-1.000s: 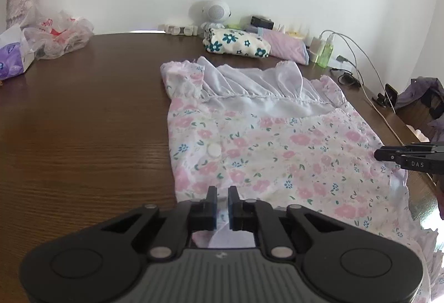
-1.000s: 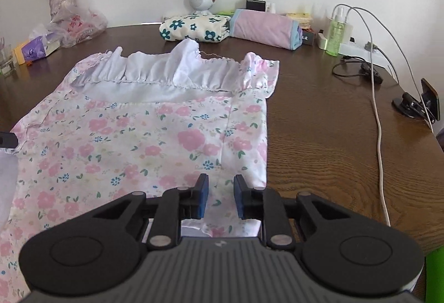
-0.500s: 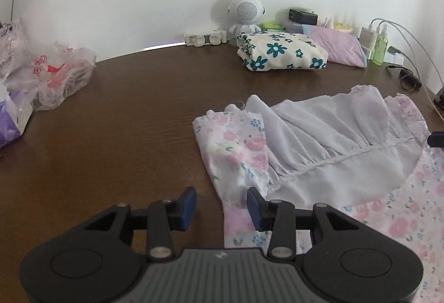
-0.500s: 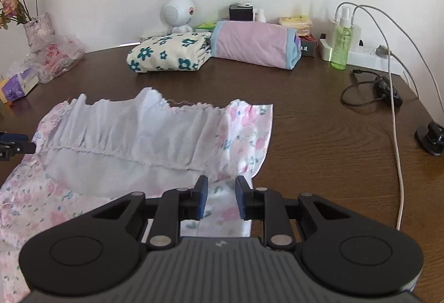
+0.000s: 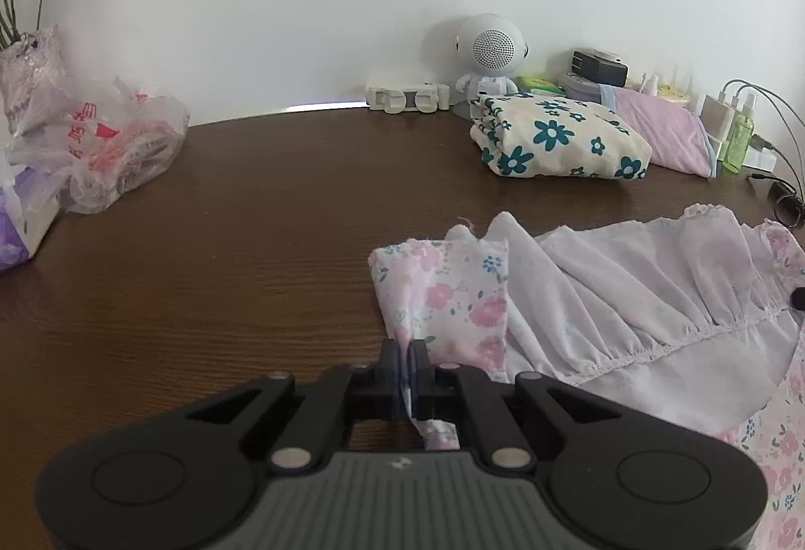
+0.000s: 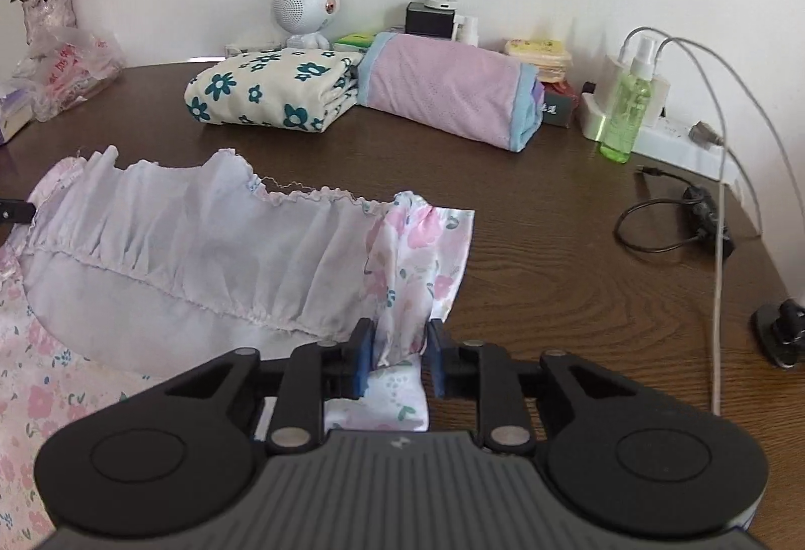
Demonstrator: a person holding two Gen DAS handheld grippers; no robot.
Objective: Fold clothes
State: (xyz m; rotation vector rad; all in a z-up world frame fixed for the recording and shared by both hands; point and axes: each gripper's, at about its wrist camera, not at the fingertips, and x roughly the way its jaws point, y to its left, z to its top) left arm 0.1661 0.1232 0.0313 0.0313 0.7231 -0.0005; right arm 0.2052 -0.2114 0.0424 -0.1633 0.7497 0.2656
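We've got the L gripper [image 5: 404,356] pinched tight on the dress [image 5: 629,298] sleeve, dress spreading to 3 o'clock on the table [image 5: 226,248]. R gripper [image 6: 400,348] jaws part-open w/ the other sleeve bunched between; folded clothes [image 6: 271,87] at 11.

Lay spread on brown table [image 6: 578,258]: floral garment [image 6: 211,248], white ruffled band uppermost. At 6 o'clock, right gripper [image 6: 398,361], jaws parted around bunched floral sleeve corner. At 12 o'clock, folded flowered cloth [image 6: 271,89], beside pink roll [image 6: 448,89]. At 2 o'clock, green spray bottle [image 6: 626,107].
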